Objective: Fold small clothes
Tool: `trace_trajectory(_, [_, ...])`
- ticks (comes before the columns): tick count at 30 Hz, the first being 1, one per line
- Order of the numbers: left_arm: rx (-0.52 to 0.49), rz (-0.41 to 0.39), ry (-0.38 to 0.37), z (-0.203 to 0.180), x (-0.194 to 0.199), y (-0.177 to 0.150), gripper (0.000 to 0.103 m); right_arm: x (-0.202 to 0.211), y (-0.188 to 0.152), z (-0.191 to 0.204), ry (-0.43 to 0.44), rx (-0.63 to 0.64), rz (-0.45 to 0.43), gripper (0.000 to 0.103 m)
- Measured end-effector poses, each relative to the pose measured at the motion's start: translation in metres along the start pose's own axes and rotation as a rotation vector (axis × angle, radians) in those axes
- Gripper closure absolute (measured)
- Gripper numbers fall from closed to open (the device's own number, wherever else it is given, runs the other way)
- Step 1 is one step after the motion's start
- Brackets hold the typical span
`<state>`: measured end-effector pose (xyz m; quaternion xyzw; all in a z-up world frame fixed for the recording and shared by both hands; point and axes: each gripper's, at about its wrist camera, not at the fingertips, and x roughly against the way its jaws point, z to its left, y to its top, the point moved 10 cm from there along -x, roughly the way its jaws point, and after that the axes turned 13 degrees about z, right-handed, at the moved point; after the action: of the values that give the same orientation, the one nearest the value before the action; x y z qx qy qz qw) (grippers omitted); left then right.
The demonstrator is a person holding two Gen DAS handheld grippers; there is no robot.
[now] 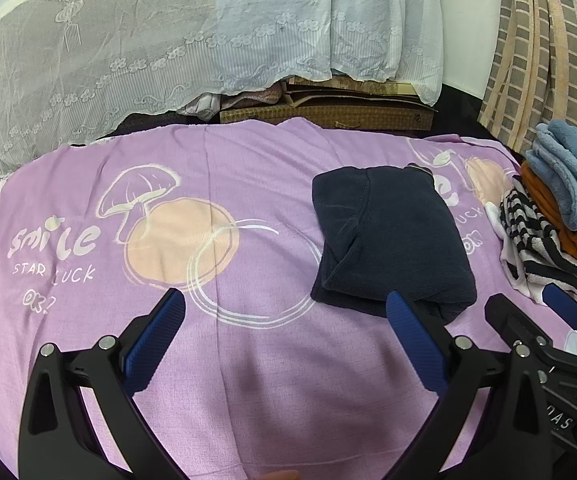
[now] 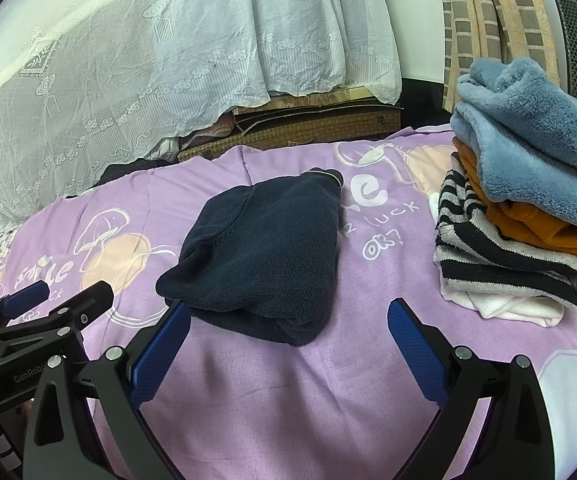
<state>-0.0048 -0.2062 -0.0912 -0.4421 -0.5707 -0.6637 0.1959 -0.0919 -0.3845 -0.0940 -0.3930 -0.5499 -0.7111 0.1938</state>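
A dark navy knitted garment lies folded into a compact rectangle on the purple printed sheet. My left gripper is open just in front of the garment's near left corner, and its right finger sits close to the fold. Nothing is between its fingers. My right gripper is open too, at the garment's near edge, with nothing held. Each gripper shows at the edge of the other's view.
A stack of folded clothes sits at the right: blue fleece on top, orange, black-and-white striped, white below. White lace fabric hangs behind the bed, above woven cases. A checked curtain hangs at the far right.
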Motion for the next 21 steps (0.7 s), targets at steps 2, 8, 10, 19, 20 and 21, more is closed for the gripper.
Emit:
trace_trajectory(2, [0.0, 0.001, 0.001, 0.0, 0.0, 0.0, 0.005, 0.0, 0.0, 0.0, 0.001, -0.001, 0.001, 0.004])
trace_trajectory(8, [0.002, 0.013, -0.001, -0.001, -0.006, 0.0, 0.005, -0.002, -0.001, 0.003, 0.003, -0.001, 0.006, 0.004])
trace_trajectory(10, [0.004, 0.02, -0.002, -0.002, -0.008, 0.0, 0.005, -0.005, -0.001, 0.004, 0.004, 0.001, 0.008, 0.004])
trace_trajectory(19, [-0.052, -0.021, 0.062, -0.013, -0.008, 0.006, 0.005, -0.01, -0.002, -0.001, 0.017, -0.017, 0.014, 0.004])
trace_trajectory(20, [-0.057, -0.027, 0.069, -0.014, -0.008, 0.007, 0.005, -0.009, -0.001, -0.003, 0.019, -0.022, 0.012, 0.004])
trace_trajectory(21, [-0.06, -0.033, 0.074, -0.015, -0.007, 0.008, 0.006, -0.009, -0.001, -0.004, 0.021, -0.025, 0.011, 0.004])
